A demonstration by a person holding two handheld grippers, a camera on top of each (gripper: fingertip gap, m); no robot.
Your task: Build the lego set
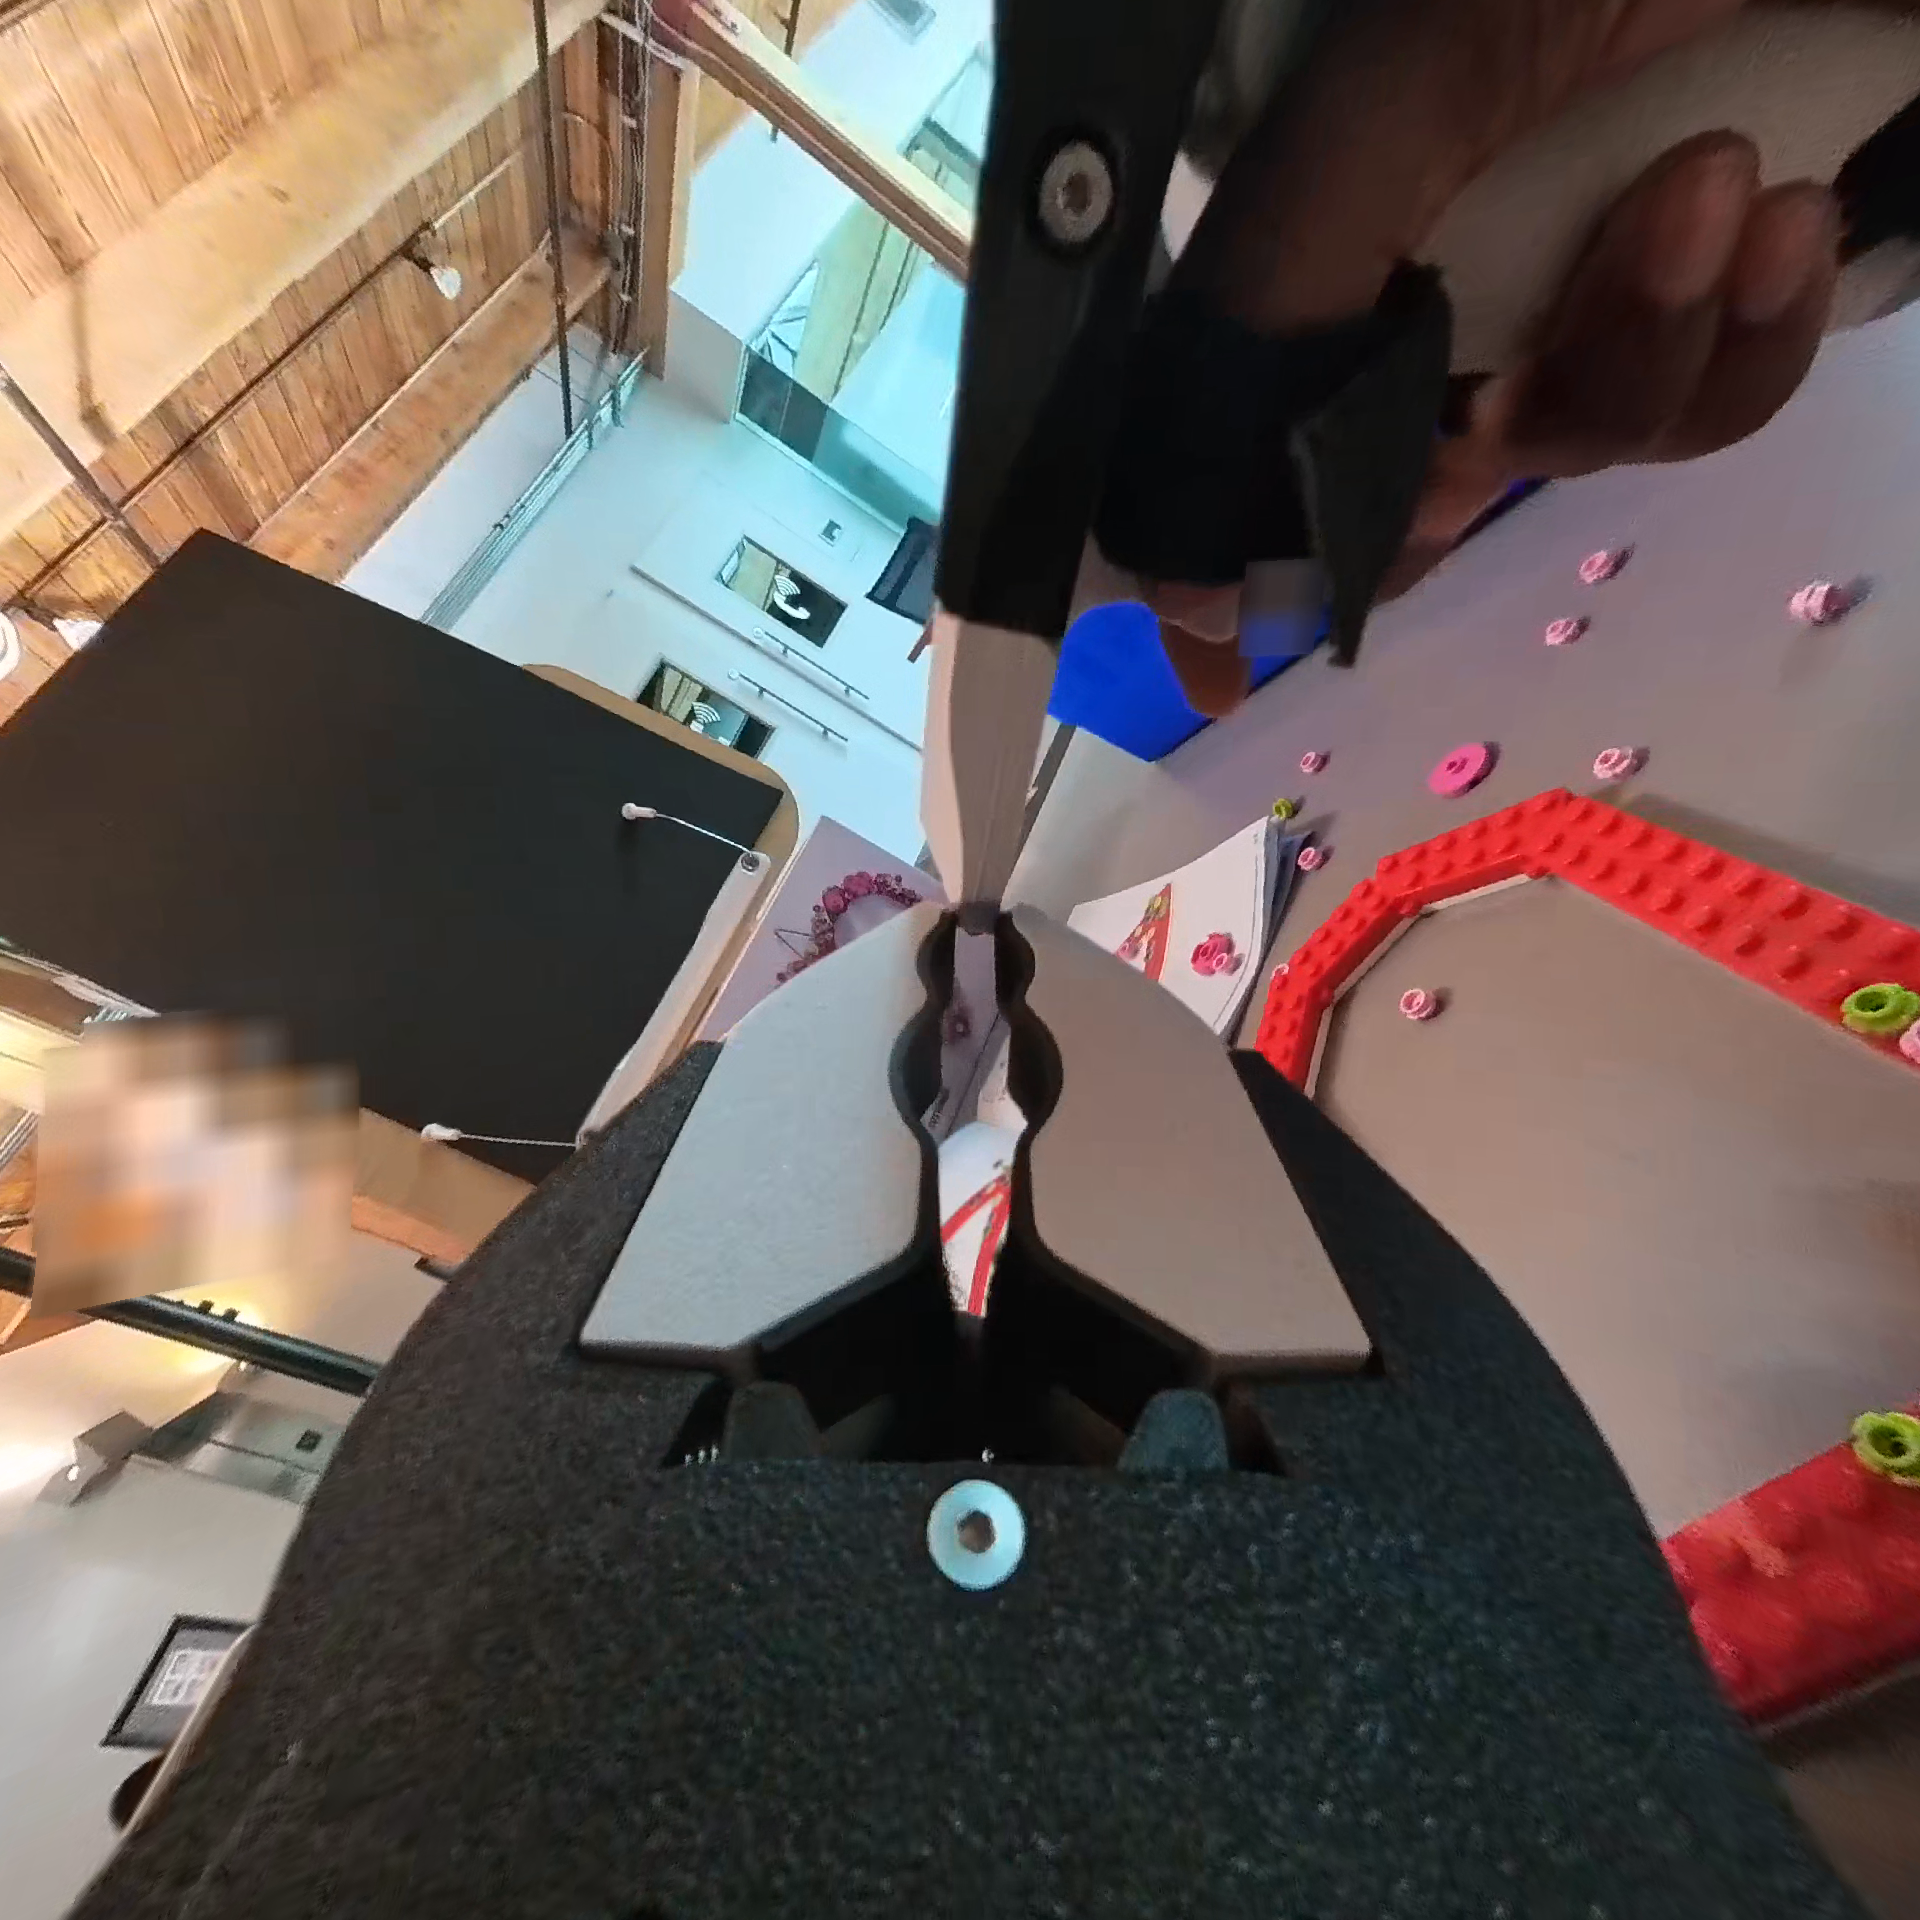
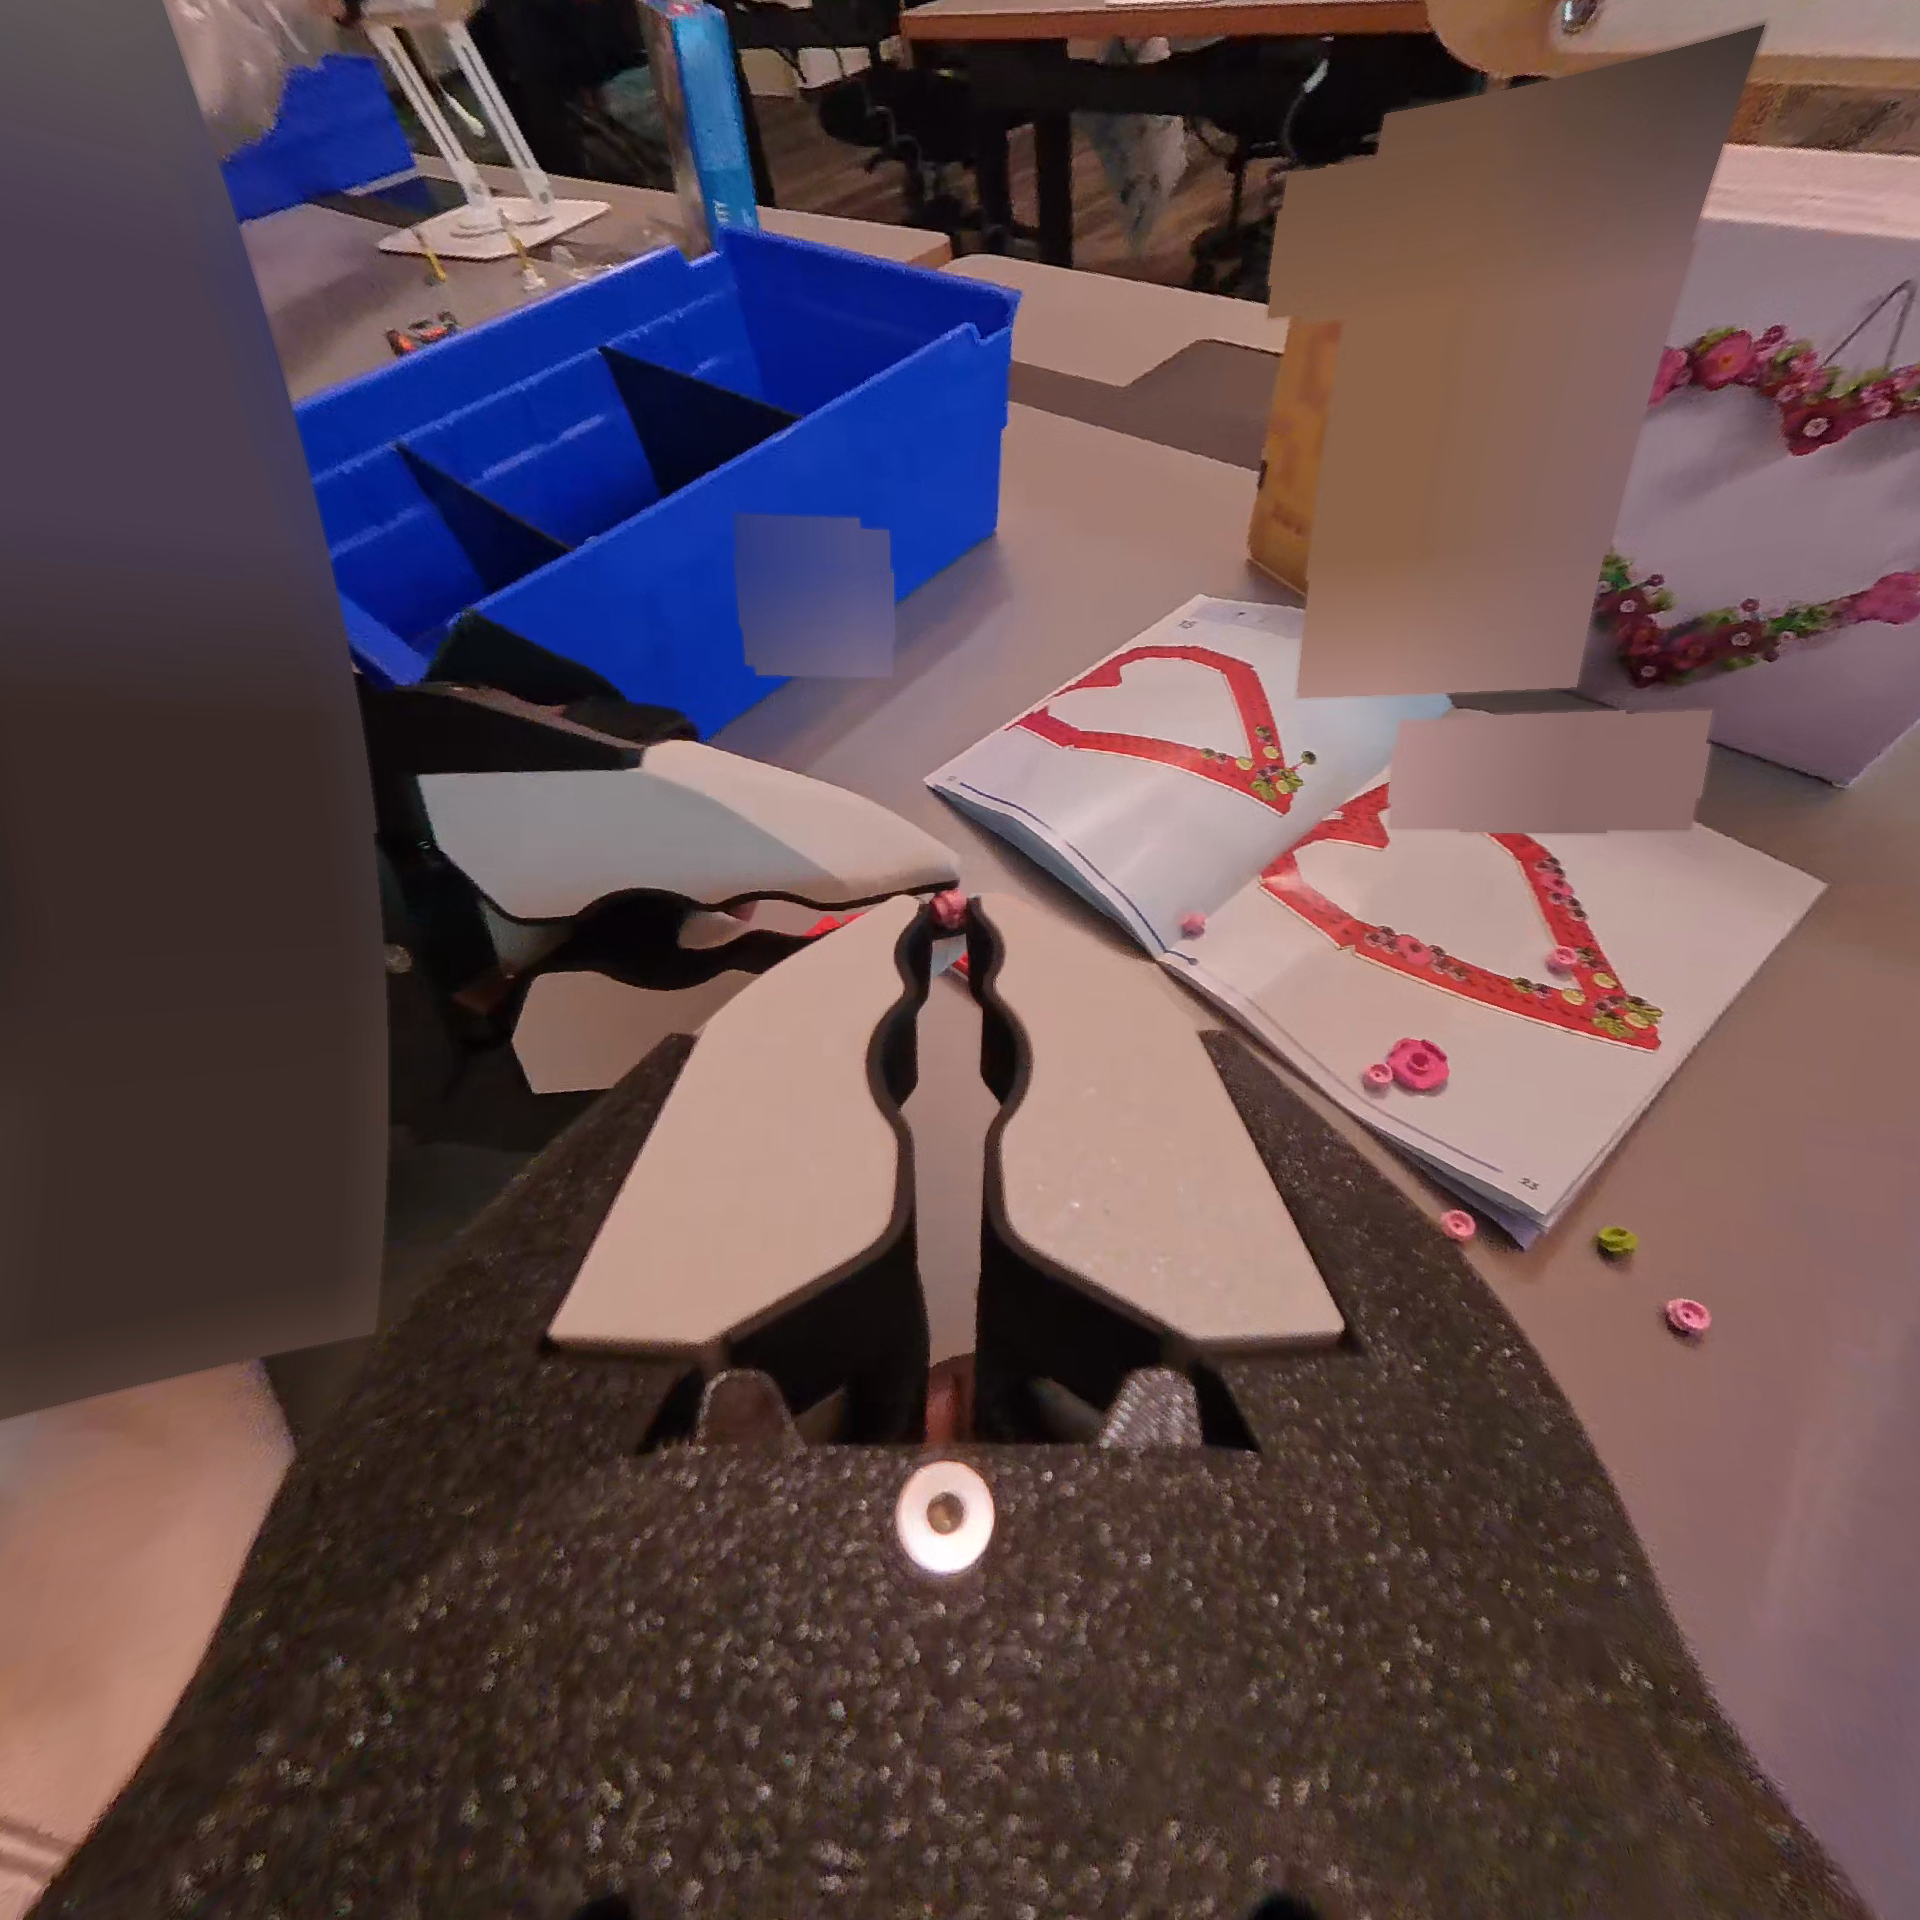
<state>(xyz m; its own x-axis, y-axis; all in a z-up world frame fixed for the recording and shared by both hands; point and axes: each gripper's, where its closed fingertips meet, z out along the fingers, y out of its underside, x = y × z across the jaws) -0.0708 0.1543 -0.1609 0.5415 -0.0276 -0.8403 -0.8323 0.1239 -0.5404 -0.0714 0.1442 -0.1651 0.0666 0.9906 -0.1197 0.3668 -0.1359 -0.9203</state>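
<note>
Right gripper (image 2: 948,914) pinching a small pink flower stud (image 2: 947,906) at its fingertips, left gripper (image 1: 977,920) tips closed against it from the left, red heart frame (image 1: 1621,862) on the table (image 1: 1558,1143) right of the left gripper.

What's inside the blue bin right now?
In the right wrist view, the blue bin shows two dark dividers and no parts in the compartments visible. The nearest compartment's floor is hidden by the bin wall and the left gripper.

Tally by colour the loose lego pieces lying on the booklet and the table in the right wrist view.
Light pink pieces: 5
Magenta flower: 1
Lime green piece: 1
Total: 7
</note>
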